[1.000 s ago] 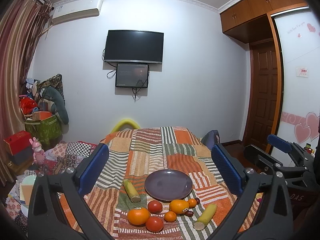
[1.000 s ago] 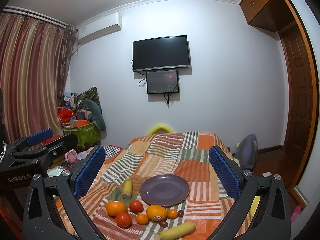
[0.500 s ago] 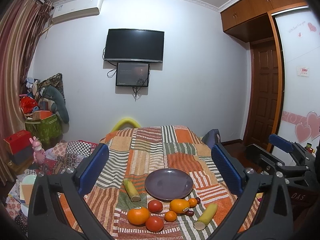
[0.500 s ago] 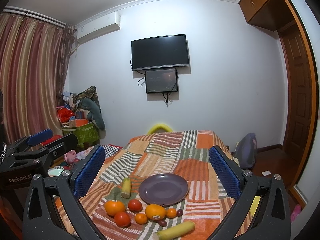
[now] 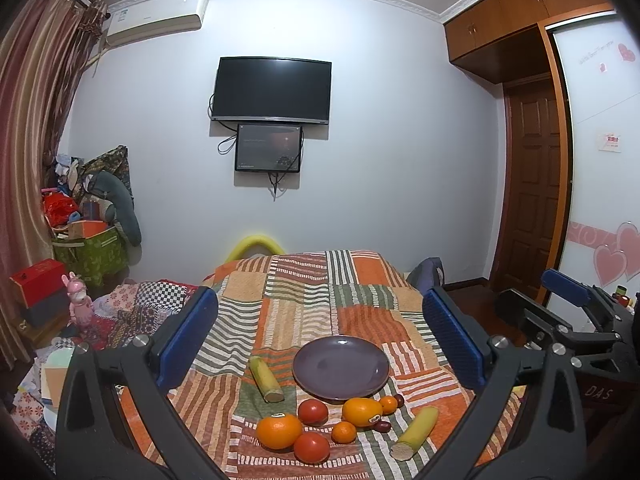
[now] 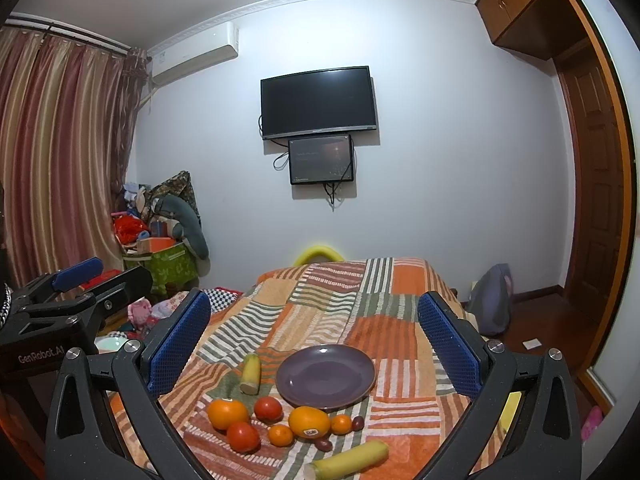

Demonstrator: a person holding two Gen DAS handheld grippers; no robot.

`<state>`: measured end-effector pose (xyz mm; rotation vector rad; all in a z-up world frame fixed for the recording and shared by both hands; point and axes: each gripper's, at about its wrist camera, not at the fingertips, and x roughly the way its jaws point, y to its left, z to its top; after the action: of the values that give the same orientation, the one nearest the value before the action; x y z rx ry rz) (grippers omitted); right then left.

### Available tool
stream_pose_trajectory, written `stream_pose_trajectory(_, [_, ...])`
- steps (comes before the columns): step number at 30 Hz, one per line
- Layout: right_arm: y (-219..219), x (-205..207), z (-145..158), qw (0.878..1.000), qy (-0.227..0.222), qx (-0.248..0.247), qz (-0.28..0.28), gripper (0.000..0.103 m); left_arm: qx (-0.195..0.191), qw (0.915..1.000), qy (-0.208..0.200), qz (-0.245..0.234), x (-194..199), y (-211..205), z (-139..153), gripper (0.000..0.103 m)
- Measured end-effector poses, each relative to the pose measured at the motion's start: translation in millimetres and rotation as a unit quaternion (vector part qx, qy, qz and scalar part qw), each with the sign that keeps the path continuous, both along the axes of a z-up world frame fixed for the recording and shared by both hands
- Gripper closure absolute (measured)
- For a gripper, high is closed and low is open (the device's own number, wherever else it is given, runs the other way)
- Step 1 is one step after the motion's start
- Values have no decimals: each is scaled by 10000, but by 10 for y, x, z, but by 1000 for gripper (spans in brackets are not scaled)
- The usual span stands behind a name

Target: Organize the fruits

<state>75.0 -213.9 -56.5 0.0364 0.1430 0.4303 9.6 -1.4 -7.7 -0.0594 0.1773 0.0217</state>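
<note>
An empty purple plate (image 5: 341,366) (image 6: 326,376) lies on the striped patchwork blanket (image 5: 308,300). In front of it are a large orange (image 5: 279,431), two tomatoes (image 5: 313,411), a stickered orange (image 5: 362,412), small mandarins (image 5: 344,432) and dark dates (image 5: 384,426). One yellow-green stalk piece (image 5: 266,378) rests left of the plate, another (image 5: 416,426) at the front right. My left gripper (image 5: 319,298) is open, high above and short of the fruit. My right gripper (image 6: 314,302) is open too, equally far back. Neither holds anything.
The bed runs toward the far wall with a TV (image 5: 272,90) on it. Piled bags and boxes (image 5: 92,240) fill the left corner, and a wooden door (image 5: 534,196) and wardrobe stand on the right. A grey bag (image 6: 490,304) sits on the floor right of the bed.
Both views have shifted only slightly. The fruit and the plate lie where they were, and both grippers remain open.
</note>
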Motion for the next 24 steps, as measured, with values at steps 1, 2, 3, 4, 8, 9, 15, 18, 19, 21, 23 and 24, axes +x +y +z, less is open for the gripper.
stream_pose_trajectory(1, [0, -1, -3, 10000, 1, 1, 1, 0, 0, 10000, 16, 0, 7, -1, 4, 0])
stream_pose_trajectory(2, [-5, 4, -5, 10000, 6, 2, 1, 0, 0, 10000, 27, -1, 19, -7, 12, 0])
stream_pose_trajectory(3, [-10, 6, -10, 10000, 10, 3, -1, 0, -2, 10000, 38, -4, 25, -7, 10, 0])
stream_pose_trajectory(4, [-10, 6, -12, 10000, 12, 3, 1, 0, -5, 10000, 46, -4, 32, -6, 10, 0])
stream_pose_trajectory(8, [-18, 20, -10, 10000, 36, 0, 5, 0, -17, 10000, 69, 14, 65, -10, 23, 0])
stream_pose_trajectory(9, [-20, 19, -13, 10000, 36, -3, 5, 0, -21, 10000, 75, 18, 67, -7, 22, 0])
stream_pose_trajectory(15, [-20, 25, -22, 10000, 55, -24, 9, 0, -33, 10000, 89, 28, 82, 5, 18, 0])
stream_pose_trajectory(18, [-19, 23, -12, 10000, 65, -26, 14, 0, -34, 9999, 93, 21, 81, 11, 16, 0])
stream_pose_trajectory(19, [-17, 21, -11, 10000, 65, -29, 12, 0, -39, 9999, 96, 18, 85, 16, 13, 0])
stream_pose_trajectory(21, [-18, 23, -12, 10000, 71, -34, 13, 0, -46, 9999, 100, 16, 91, 30, 10, 0])
stream_pose_trajectory(23, [-15, 26, -4, 9999, 95, -36, 35, 0, -59, 9999, 106, 2, 100, 35, 3, 0])
stream_pose_trajectory(24, [-17, 29, -2, 9999, 108, -29, 47, 0, -62, 9999, 105, 0, 103, 43, -1, 0])
